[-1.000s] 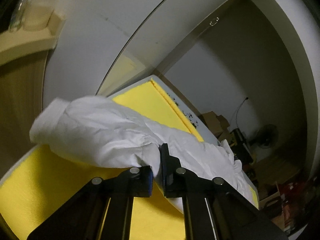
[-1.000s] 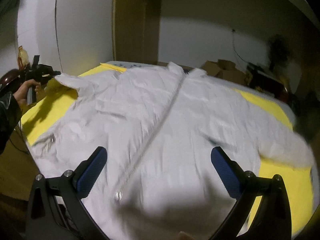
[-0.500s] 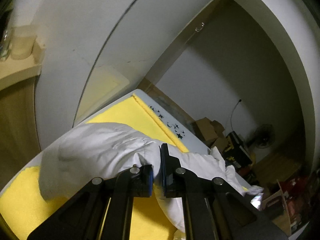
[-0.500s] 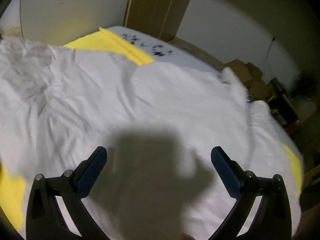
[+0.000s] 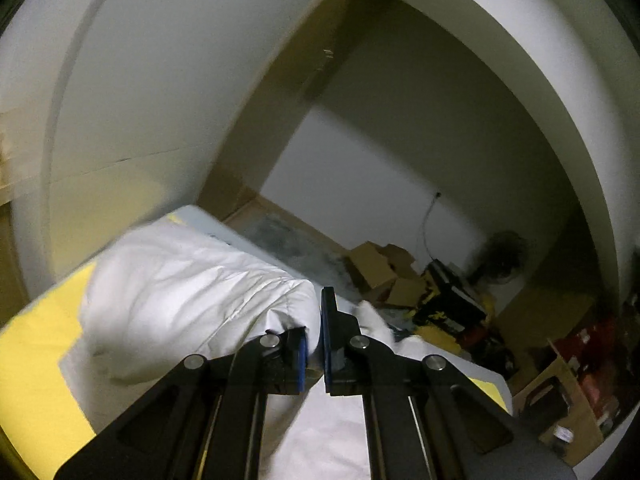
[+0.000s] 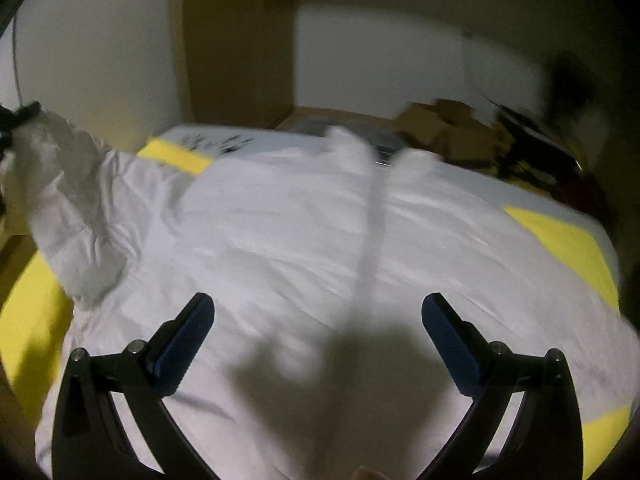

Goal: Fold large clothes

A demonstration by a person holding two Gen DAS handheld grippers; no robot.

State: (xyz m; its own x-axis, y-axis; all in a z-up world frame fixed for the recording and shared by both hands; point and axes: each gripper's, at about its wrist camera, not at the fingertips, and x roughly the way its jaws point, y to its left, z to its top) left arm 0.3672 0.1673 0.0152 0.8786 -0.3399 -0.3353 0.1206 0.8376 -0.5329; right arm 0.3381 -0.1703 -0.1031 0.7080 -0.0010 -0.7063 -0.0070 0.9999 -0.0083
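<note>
A large white zip-front jacket (image 6: 304,240) lies spread on a yellow sheet (image 6: 36,304) over a bed, its zipper (image 6: 370,240) running up the middle to the collar. My left gripper (image 5: 314,344) is shut on the jacket's left sleeve (image 5: 192,296), which it holds raised above the sheet (image 5: 36,360). In the right wrist view that lifted sleeve (image 6: 68,184) rises at the far left, with the left gripper only a dark shape at the edge. My right gripper (image 6: 318,340) hangs open over the jacket's lower front, nothing between its blue pads (image 6: 182,340).
A wall and a wooden panel (image 6: 240,40) stand behind the bed's head. Cardboard boxes (image 5: 380,276) and dark clutter (image 5: 452,300) fill the floor to the right of the bed, with a fan (image 5: 506,256) by the far wall.
The left gripper has lifted the sleeve higher and swung it toward the jacket's middle. The right gripper has moved sideways over the jacket, still open.
</note>
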